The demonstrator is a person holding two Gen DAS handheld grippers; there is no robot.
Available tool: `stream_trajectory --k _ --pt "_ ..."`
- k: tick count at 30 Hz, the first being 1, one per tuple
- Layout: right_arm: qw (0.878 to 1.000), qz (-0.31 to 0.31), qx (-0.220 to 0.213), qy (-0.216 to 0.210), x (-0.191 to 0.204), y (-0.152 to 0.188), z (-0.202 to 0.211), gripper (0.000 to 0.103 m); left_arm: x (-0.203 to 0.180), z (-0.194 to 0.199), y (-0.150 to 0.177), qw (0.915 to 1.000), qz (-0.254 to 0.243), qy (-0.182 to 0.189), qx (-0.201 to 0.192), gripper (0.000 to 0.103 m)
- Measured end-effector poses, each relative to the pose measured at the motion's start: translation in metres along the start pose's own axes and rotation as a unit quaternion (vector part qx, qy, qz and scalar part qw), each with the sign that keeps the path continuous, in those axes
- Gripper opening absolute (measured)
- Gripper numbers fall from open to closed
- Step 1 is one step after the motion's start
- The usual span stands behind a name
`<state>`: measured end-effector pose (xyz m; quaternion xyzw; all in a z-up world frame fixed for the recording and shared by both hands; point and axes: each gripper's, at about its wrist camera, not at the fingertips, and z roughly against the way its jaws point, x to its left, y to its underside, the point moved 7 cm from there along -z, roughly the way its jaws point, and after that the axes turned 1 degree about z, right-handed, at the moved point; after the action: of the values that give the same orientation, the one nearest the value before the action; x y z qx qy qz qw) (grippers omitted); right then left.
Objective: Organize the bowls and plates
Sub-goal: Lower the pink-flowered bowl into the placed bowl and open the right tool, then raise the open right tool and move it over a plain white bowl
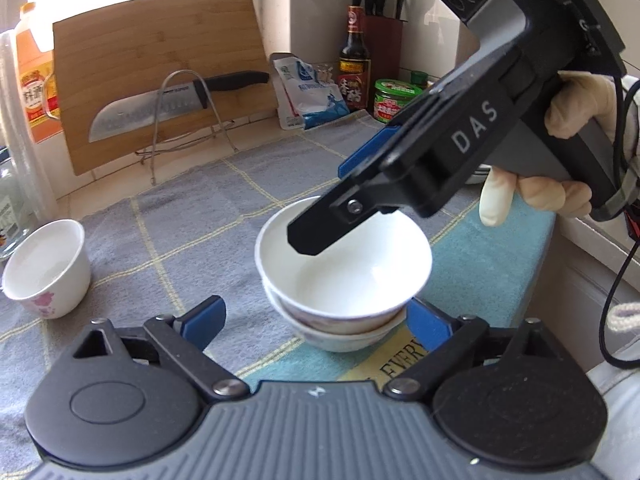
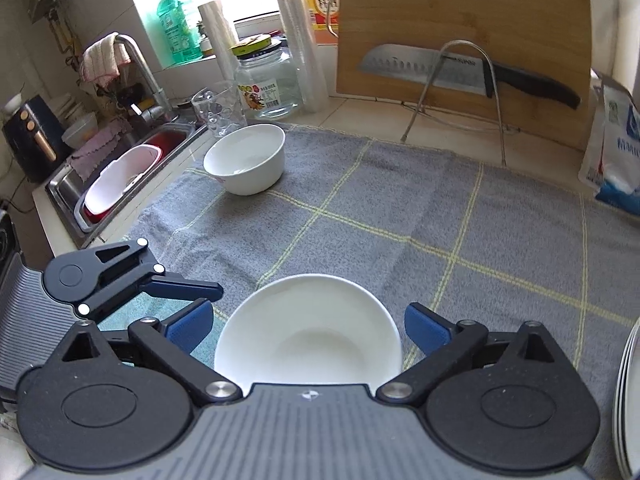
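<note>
A white bowl [image 1: 348, 276] sits nested in a second bowl [image 1: 340, 338] on the grey checked cloth [image 1: 180, 216]. My left gripper [image 1: 316, 324] is open, its blue pads either side of the stack. My right gripper [image 2: 308, 328] is open above the top bowl [image 2: 308, 332]; in the left wrist view it [image 1: 320, 216] hangs over the bowl's rim from the right, not touching it. Another white bowl with a pink flower print [image 1: 46, 268] stands apart at the left, also in the right wrist view [image 2: 246, 158]. A stack of plates [image 2: 630, 400] shows at the right edge.
A bamboo cutting board [image 1: 160, 68] with a knife [image 1: 160, 108] on a wire stand leans against the back wall. Sauce bottle [image 1: 354, 60], green-lidded jar [image 1: 394, 100] and a bag [image 1: 312, 96] stand behind. A sink [image 2: 116, 176], glass jar [image 2: 268, 84] and glass cup [image 2: 216, 108] are at the left.
</note>
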<state>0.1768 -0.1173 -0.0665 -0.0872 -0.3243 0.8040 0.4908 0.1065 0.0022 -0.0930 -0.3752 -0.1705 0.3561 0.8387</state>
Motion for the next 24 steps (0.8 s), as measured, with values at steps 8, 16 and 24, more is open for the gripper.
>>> stream_trajectory --k 8,16,24 --pt "0.999 0.038 0.001 -0.009 0.026 -0.028 -0.017 0.103 0.046 0.017 0.013 0.9979 0.046 -0.045 -0.01 0.098" --pt "0.997 0.076 0.006 -0.014 0.053 -0.061 -0.036 0.103 0.101 0.026 0.02 0.9916 0.078 -0.101 -0.022 0.099" --pt "0.994 0.106 0.011 -0.018 0.066 -0.098 -0.057 0.103 0.161 0.017 0.024 0.978 0.115 -0.171 -0.034 0.099"
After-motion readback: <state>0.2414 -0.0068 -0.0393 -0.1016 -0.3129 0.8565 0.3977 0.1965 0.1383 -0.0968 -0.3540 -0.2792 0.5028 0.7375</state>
